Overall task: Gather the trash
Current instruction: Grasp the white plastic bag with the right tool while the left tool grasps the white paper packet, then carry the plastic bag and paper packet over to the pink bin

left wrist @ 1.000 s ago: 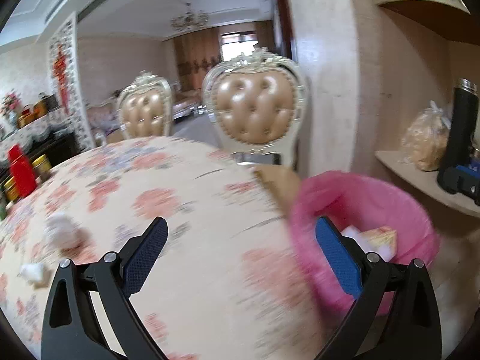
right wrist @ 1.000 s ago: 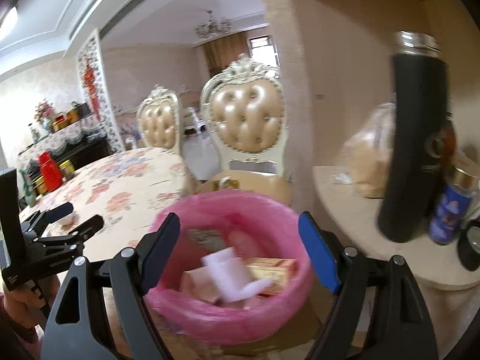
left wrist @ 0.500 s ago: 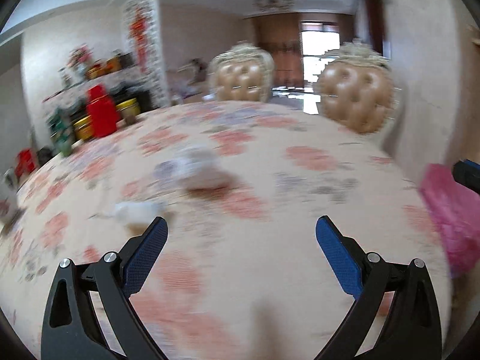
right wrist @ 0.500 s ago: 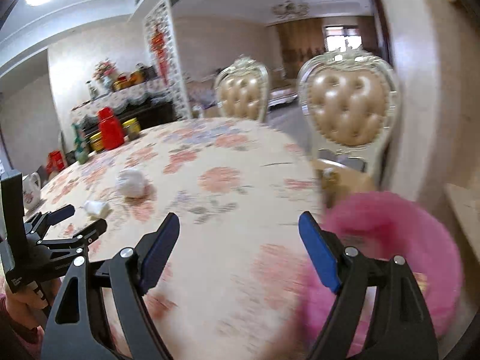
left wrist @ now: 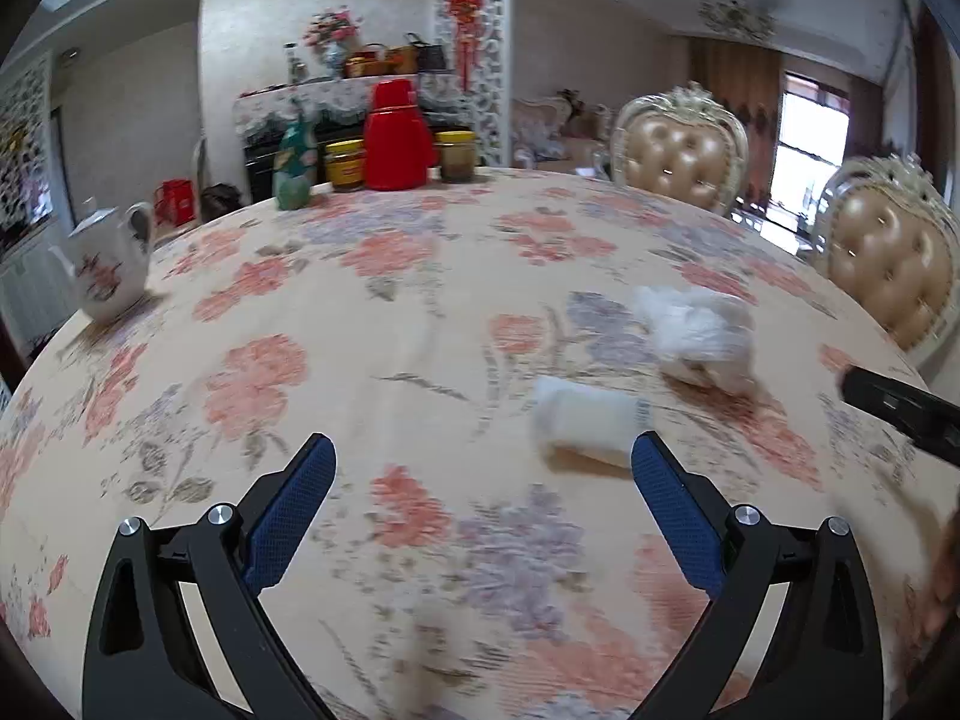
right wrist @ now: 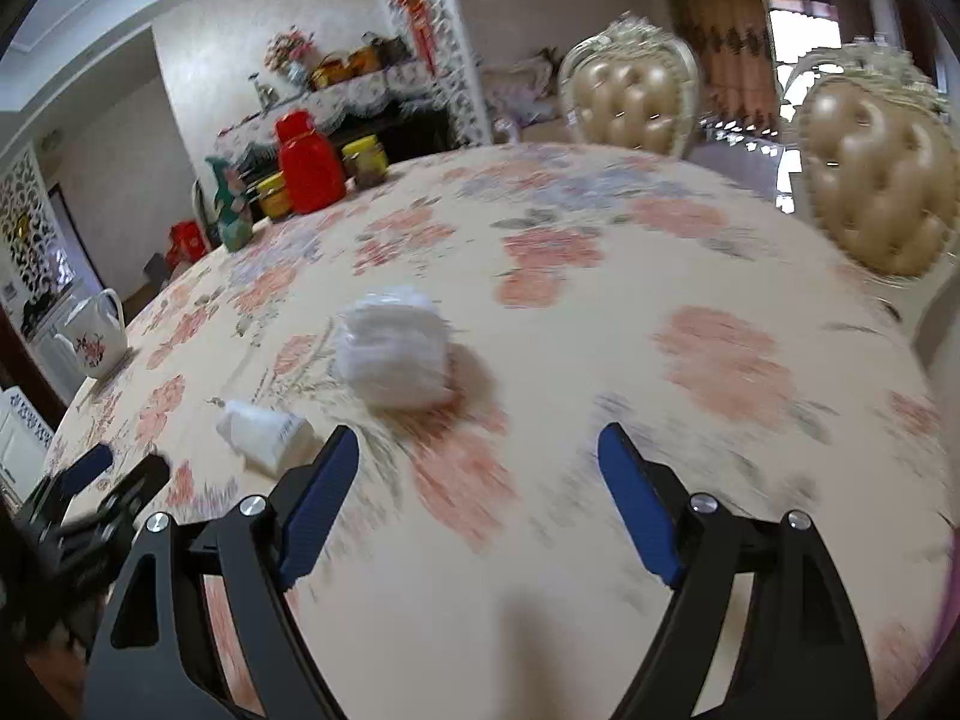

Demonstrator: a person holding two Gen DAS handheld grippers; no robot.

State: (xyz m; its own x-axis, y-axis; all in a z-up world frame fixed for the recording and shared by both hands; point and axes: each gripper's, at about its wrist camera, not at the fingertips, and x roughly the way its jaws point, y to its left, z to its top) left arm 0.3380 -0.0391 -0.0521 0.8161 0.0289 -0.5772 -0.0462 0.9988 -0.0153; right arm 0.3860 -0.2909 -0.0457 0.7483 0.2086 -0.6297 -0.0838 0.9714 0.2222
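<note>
Two pieces of white trash lie on the floral tablecloth (left wrist: 372, 360). A small white paper cup (left wrist: 585, 420) lies on its side just ahead of my left gripper's right finger; it also shows in the right wrist view (right wrist: 264, 432). A crumpled white plastic wad (left wrist: 699, 336) lies farther right, and sits ahead of my right gripper in the right wrist view (right wrist: 393, 354). My left gripper (left wrist: 480, 480) is open and empty above the table. My right gripper (right wrist: 477, 474) is open and empty, the wad just beyond its left finger. The pink bin is out of view.
A white teapot (left wrist: 111, 267) stands at the table's left edge. A red thermos (left wrist: 396, 138), jars (left wrist: 345, 165) and a green vase (left wrist: 294, 162) stand at the far edge. Two tufted chairs (left wrist: 681, 156) stand at the far right. The left gripper shows in the right wrist view (right wrist: 90, 498).
Both grippers have swung left, away from the pink bin and shelf, and now face the table. The cup and the wad are now close in front of them. Both stay open.
</note>
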